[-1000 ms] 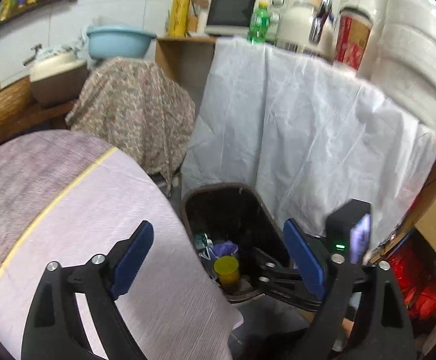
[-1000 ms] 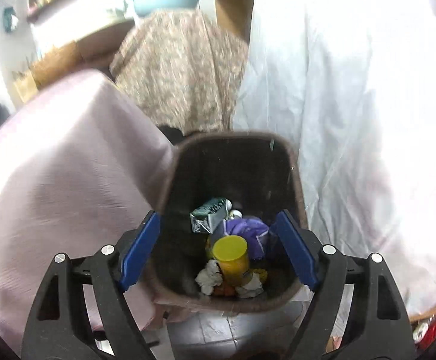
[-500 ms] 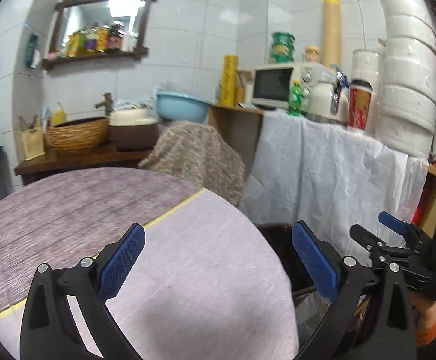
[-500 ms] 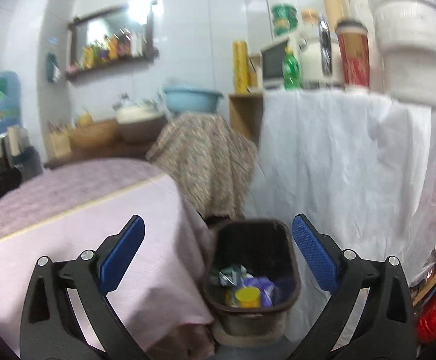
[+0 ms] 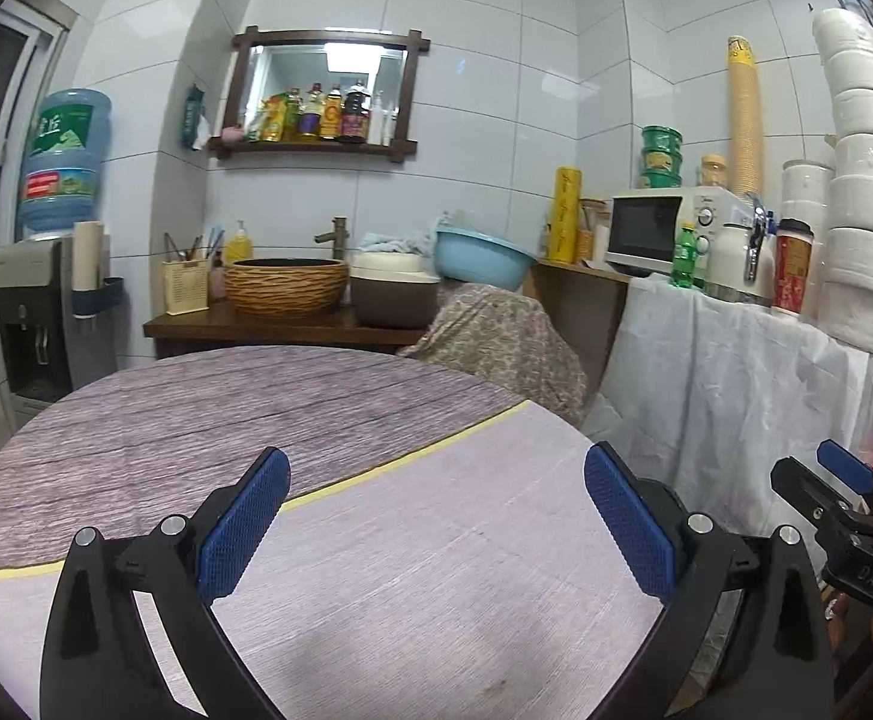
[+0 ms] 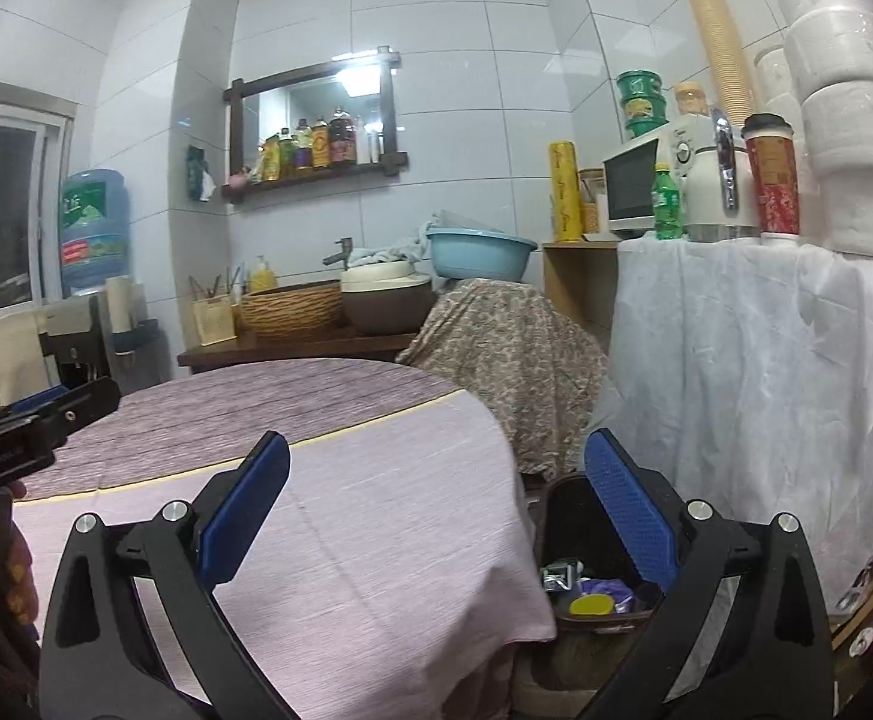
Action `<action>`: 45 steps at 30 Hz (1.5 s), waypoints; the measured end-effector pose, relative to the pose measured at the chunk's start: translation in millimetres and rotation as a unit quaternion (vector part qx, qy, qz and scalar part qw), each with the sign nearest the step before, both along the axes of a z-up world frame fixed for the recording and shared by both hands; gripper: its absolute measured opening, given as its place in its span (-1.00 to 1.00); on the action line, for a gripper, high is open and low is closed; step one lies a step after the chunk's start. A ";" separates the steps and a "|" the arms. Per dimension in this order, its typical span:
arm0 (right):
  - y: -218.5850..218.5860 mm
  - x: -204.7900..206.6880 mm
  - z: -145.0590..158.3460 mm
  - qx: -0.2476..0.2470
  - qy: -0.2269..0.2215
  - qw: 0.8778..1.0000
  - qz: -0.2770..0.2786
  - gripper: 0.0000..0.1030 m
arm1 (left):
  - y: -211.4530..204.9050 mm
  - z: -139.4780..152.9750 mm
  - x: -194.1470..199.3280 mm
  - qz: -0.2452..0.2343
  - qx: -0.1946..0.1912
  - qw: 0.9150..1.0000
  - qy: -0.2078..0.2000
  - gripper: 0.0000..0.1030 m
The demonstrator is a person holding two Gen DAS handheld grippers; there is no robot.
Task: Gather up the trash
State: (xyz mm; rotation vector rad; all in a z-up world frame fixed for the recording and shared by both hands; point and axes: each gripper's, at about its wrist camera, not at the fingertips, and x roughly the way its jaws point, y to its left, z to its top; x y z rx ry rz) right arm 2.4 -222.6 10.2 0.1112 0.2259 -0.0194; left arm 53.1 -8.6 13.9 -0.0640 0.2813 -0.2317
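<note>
My left gripper [image 5: 436, 516] is open and empty above the round table [image 5: 376, 540] with its purple cloth. My right gripper [image 6: 436, 510] is open and empty over the table's right edge [image 6: 496, 456]. Below it, right of the table, stands a dark brown trash bin [image 6: 562, 504]. In the bin lie a yellow-lidded container [image 6: 591, 605], a purple wad [image 6: 607, 588] and a small silver-green wrapper [image 6: 559, 575]. The right gripper also shows at the far right of the left wrist view [image 5: 844, 480]. Part of the left gripper's body shows at the left edge of the right wrist view [image 6: 34, 420].
A stool under a floral cloth [image 6: 514, 342] stands behind the table. A white-draped counter [image 6: 736, 372] on the right holds a microwave [image 5: 652, 228], a green bottle [image 6: 667, 204] and cups. A wooden shelf with a wicker basket [image 5: 286, 285] and a water dispenser [image 5: 58, 168] are at the back.
Both grippers have lifted and tilted up from over the bin to table height. The bin has dropped out of the left wrist view and to the bottom of the right wrist view. Both stay open.
</note>
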 end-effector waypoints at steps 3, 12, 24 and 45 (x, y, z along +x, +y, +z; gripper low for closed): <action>14.3 -3.8 -0.9 -0.006 0.000 1.000 0.012 0.89 | 6.1 -5.2 -5.8 0.012 -0.005 1.000 0.003 0.89; 23.5 -8.1 -0.2 -0.011 -0.004 1.000 0.022 0.89 | 13.4 -5.1 -11.3 0.037 -0.008 0.999 0.001 0.89; 19.9 -7.5 -1.9 -0.009 -0.001 1.000 0.014 0.89 | 14.2 -5.4 -12.7 0.047 0.000 0.999 0.000 0.89; 17.9 -8.6 0.5 -0.006 -0.001 1.000 0.016 0.89 | 13.4 -1.9 -14.7 0.052 0.015 0.998 -0.009 0.89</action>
